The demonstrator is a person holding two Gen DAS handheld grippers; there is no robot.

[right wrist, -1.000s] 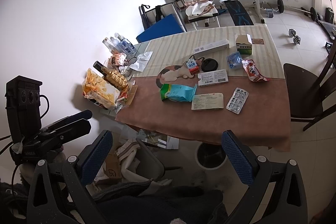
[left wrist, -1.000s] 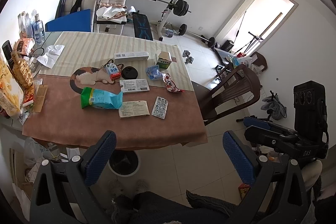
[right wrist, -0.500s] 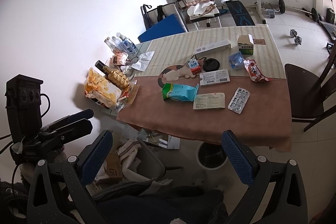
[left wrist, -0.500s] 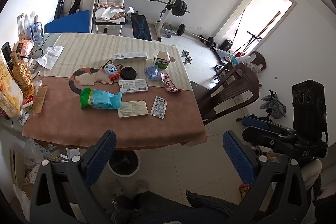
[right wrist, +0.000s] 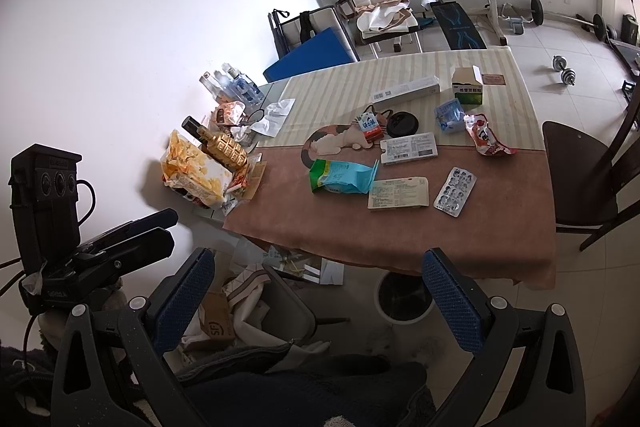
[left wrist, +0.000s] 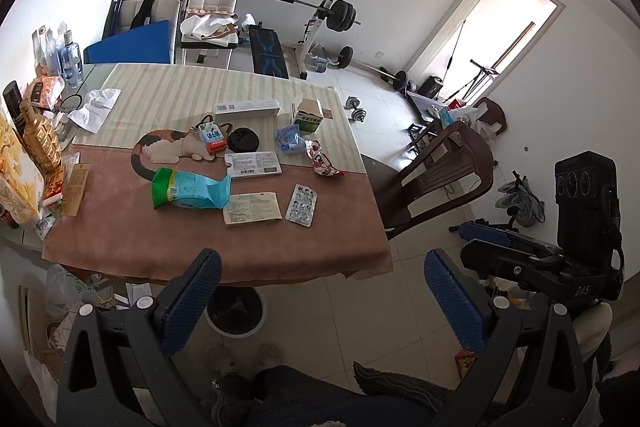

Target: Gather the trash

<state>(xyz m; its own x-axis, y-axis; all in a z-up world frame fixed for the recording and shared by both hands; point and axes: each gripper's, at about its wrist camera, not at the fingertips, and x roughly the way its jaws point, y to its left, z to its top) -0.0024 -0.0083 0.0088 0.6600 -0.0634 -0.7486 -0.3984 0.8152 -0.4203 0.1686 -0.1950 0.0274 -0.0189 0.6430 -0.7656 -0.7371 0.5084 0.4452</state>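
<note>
Trash lies scattered on the table: a green-blue bag, a paper leaflet, a blister pack, a white medicine box, a red wrapper and a small carton. A white bin stands on the floor under the table's near edge. My left gripper and right gripper are both open and empty, held back from the table.
A dark chair stands at the table's right side. Snack bags and bottles crowd the table's left edge. A weight bench and barbell stand behind. Clutter lies on the floor at left.
Both grippers have drifted slightly back and up; the table appears a little farther away. Nothing was picked up.
</note>
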